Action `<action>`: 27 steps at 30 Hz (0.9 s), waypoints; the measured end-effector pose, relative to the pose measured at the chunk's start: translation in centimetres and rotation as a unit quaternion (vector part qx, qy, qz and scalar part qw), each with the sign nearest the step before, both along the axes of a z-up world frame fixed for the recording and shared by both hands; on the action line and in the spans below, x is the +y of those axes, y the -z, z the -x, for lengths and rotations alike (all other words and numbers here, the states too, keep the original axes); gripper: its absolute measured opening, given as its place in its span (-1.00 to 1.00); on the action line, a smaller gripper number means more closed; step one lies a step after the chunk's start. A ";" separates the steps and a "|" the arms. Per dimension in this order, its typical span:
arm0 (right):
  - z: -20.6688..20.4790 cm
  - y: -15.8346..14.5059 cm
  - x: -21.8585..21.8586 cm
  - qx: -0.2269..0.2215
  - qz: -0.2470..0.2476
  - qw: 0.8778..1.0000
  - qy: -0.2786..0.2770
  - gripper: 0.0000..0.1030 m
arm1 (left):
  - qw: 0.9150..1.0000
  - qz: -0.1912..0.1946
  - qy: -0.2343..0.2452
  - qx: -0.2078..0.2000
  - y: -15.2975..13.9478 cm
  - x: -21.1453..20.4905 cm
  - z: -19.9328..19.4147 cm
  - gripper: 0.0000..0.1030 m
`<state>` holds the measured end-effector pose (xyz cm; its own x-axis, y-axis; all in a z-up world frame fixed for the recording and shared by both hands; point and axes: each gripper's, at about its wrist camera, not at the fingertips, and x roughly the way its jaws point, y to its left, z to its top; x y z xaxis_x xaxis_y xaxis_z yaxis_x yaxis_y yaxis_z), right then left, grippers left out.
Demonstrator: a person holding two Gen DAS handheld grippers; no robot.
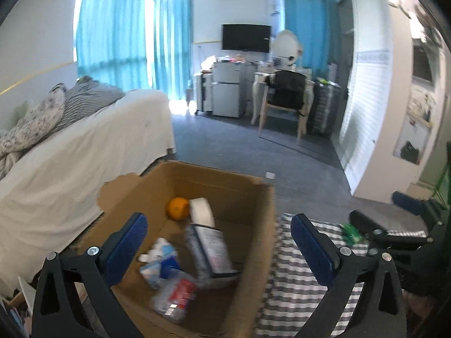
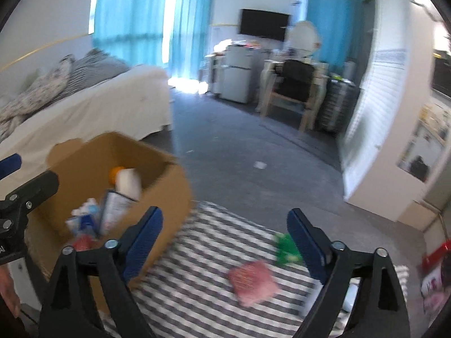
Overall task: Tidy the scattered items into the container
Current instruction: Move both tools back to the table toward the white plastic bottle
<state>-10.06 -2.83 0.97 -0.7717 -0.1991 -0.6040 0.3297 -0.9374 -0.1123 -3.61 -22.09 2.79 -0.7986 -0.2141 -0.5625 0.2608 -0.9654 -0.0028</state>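
Observation:
A brown cardboard box (image 1: 248,197) stands open on the floor beside the checked cloth (image 1: 293,281). Inside it lie an orange (image 1: 177,208), a white tape roll (image 1: 201,211), a printed flat pack (image 1: 211,248) and several small packets (image 1: 169,278). My left gripper (image 1: 222,248) hangs open over the box with nothing between its fingers. My right gripper (image 2: 225,245) is open over the checked cloth (image 2: 197,267), right of the box (image 2: 169,186). A pink pouch (image 2: 252,281) and a green item (image 2: 286,248) lie on the cloth near its right finger (image 2: 305,242).
A white-covered bed (image 1: 84,152) runs along the left. Grey carpet (image 1: 253,146) stretches to a small fridge (image 1: 227,93), a desk and a chair (image 1: 287,98) at the back. A white wardrobe (image 1: 366,98) stands right. The other gripper (image 1: 394,228) shows at right.

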 end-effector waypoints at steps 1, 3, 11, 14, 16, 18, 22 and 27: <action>-0.1 -0.2 1.1 0.005 -0.004 1.000 0.013 0.88 | 1.000 0.000 0.007 -0.002 0.1 1.0 0.2 1.00; -0.6 -0.3 3.6 0.017 -0.020 0.999 0.039 0.99 | 1.000 -0.002 0.020 -0.005 0.3 2.9 0.6 1.00; -1.6 0.6 12.2 -0.010 -0.019 0.993 0.117 0.99 | 0.996 0.011 0.084 -0.022 1.4 10.0 1.8 1.00; -1.7 1.7 13.9 -0.039 0.008 0.992 0.123 0.99 | 0.995 0.020 0.100 -0.021 2.0 11.7 1.8 1.00; -1.4 2.9 14.5 -0.067 0.024 0.990 0.120 0.99 | 0.994 0.019 0.105 -0.026 2.7 12.4 1.9 1.00; -1.4 4.1 14.6 -0.078 0.023 0.990 0.113 0.98 | 0.993 0.016 0.113 -0.034 3.4 12.8 2.1 1.00; -0.9 6.6 14.0 -0.093 0.009 0.991 0.100 0.93 | 0.992 0.026 0.115 -0.044 4.8 13.2 2.2 1.00; 0.9 10.6 13.2 -0.129 0.000 0.987 0.097 0.33 | 0.992 0.015 0.116 -0.049 6.0 12.5 2.7 1.00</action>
<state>-10.98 10.37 -9.68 -0.6163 -0.0618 -0.7851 0.1607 -0.9858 -0.0485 -6.35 -9.57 -3.23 -0.7698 -0.0490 -0.6364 0.0296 -0.9987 0.0411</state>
